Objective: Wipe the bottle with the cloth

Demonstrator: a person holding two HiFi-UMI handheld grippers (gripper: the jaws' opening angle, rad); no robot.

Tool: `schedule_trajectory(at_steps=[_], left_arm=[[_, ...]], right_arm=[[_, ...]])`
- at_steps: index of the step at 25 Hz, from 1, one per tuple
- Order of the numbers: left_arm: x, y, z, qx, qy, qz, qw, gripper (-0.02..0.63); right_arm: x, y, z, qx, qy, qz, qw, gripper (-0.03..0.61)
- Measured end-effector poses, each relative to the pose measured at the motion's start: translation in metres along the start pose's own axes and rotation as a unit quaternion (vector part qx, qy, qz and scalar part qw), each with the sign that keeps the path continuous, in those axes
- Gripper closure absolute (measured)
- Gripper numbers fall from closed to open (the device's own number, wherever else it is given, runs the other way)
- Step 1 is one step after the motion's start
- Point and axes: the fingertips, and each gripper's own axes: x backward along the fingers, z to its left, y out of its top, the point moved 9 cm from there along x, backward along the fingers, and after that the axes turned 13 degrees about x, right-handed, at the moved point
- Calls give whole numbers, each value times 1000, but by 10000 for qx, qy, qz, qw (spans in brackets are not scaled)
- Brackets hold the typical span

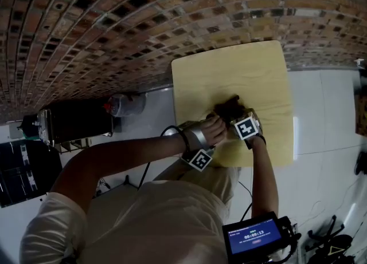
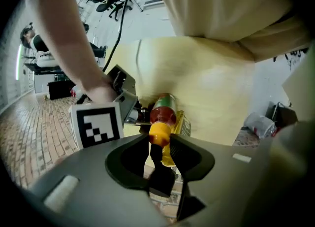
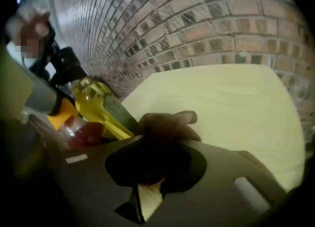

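A bottle [image 2: 166, 116] with an orange cap, red contents and a yellow label lies tilted over the pale wooden table [image 1: 261, 74]. My left gripper [image 2: 160, 143] is shut on its cap and neck. In the right gripper view the same bottle [image 3: 96, 105] shows at the left, right next to a bunched dark brown cloth [image 3: 167, 122]. My right gripper [image 3: 164, 137] is shut on that cloth, which hides its fingertips. In the head view the cloth [image 1: 228, 107] is a dark lump at mid-table, just ahead of both marker cubes. The bottle is hidden there by the hands.
The table is small, with its edges close on all sides and a brick-patterned floor [image 1: 86, 34] around it. A black case [image 1: 74, 122] and a plastic jug [image 1: 127, 104] stand on the floor at left. A crumpled plastic bottle [image 2: 260, 124] lies beside the table.
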Motion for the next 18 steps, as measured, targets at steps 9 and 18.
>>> schedule_trajectory(at_steps=[9, 18], left_arm=[[-5, -23, 49, 3579, -605, -239, 9315, 419], [-2, -41, 48, 4461, -862, -393, 8899, 394]], right_arm=[[72, -43, 1, -1604, -1415, -1714, 9617, 511], [92, -78, 40, -2404, -1894, -2184, 9266, 509]])
